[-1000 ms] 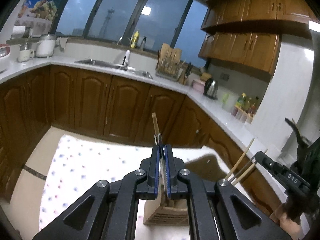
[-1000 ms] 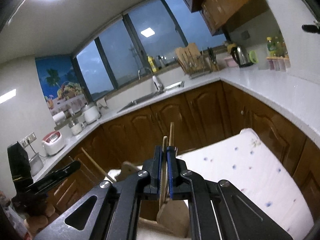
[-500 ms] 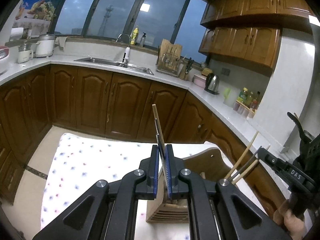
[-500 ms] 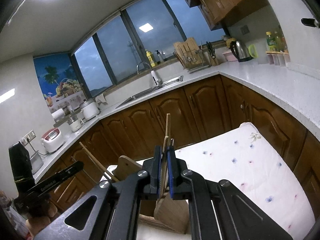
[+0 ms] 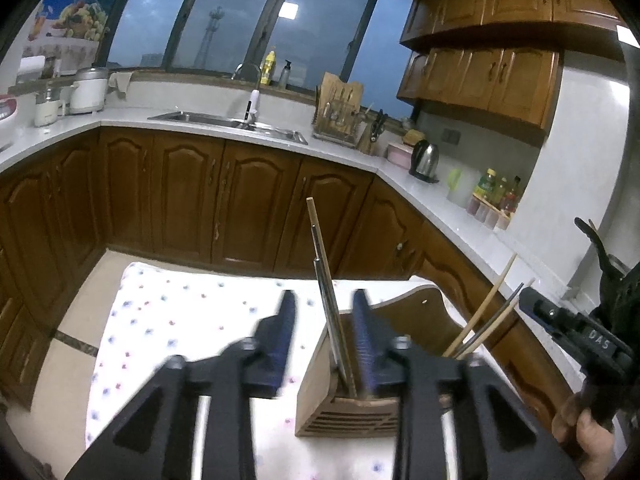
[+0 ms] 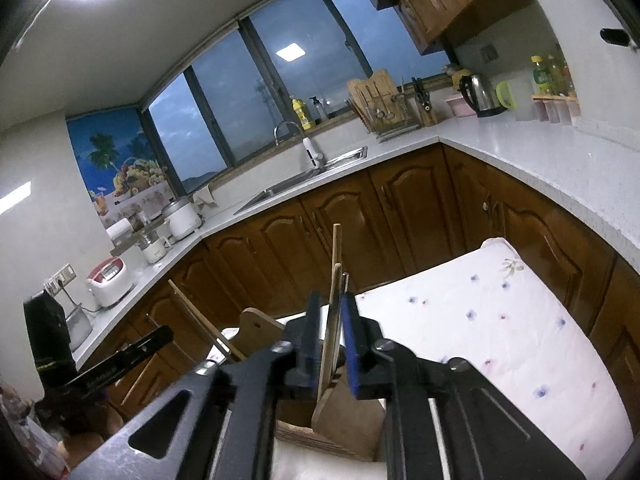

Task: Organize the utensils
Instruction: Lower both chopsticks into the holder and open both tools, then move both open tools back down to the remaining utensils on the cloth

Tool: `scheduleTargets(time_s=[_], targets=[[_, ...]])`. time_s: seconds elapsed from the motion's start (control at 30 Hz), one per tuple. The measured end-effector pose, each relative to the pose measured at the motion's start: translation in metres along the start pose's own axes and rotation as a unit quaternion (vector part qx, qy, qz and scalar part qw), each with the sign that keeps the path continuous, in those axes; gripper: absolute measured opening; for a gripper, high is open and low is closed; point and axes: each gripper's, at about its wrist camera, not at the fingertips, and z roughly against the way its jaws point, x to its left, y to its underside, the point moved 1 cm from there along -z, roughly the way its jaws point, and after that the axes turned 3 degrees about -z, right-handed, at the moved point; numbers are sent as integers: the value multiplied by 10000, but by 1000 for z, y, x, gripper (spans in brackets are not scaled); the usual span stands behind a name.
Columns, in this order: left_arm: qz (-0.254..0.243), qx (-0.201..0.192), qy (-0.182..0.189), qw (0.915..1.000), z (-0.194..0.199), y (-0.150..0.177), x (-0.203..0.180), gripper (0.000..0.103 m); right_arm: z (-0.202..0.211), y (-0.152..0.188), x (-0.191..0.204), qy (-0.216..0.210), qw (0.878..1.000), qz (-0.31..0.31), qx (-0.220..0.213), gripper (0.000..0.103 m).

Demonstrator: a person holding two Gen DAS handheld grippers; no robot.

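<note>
A wooden utensil holder [image 5: 344,412] stands on the flowered white cloth [image 5: 180,320]. A wooden and a metal chopstick [image 5: 325,280] stand in its near slot, between the fingers of my left gripper [image 5: 324,320]. That gripper's jaws are opening and its blue pads are clear of the sticks. In the right wrist view more chopsticks [image 6: 335,300] stand in the holder [image 6: 348,412] between the pads of my right gripper [image 6: 331,320]. Its jaws are also opening, with a narrow gap showing. One of the right gripper's fingers [image 5: 560,320] shows beside those sticks [image 5: 486,312].
Dark wooden cabinets [image 5: 192,200] under a white counter [image 5: 460,232] wrap around behind the table. The counter carries a sink [image 5: 228,122], a kettle [image 5: 426,158] and bottles [image 5: 496,196]. A hand [image 5: 580,432] holds the right gripper at the lower right.
Both grippers were shut on their chopsticks; now both sets of jaws have parted, the left more widely. The chopsticks stand in the holder on their own.
</note>
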Motion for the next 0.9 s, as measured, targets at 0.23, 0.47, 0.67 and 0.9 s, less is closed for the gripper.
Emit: scheduleTargets(time_s=[0.23, 0.47, 0.67, 0.9], targets=[[29, -119, -88, 9999, 22, 7, 0, 76, 18, 1, -3, -111, 9994, -199, -264, 90], [-190, -57, -300, 9994, 51, 27, -9, 88, 39, 9, -4, -126, 9990, -214, -377, 98], [-218, 32, -260, 9994, 82, 41, -16, 89, 57, 22, 0, -135, 9995, -73, -281, 98], [-281, 175, -310, 9990, 117, 62, -19, 90, 85, 48, 2, -72, 9998, 27, -188, 99]])
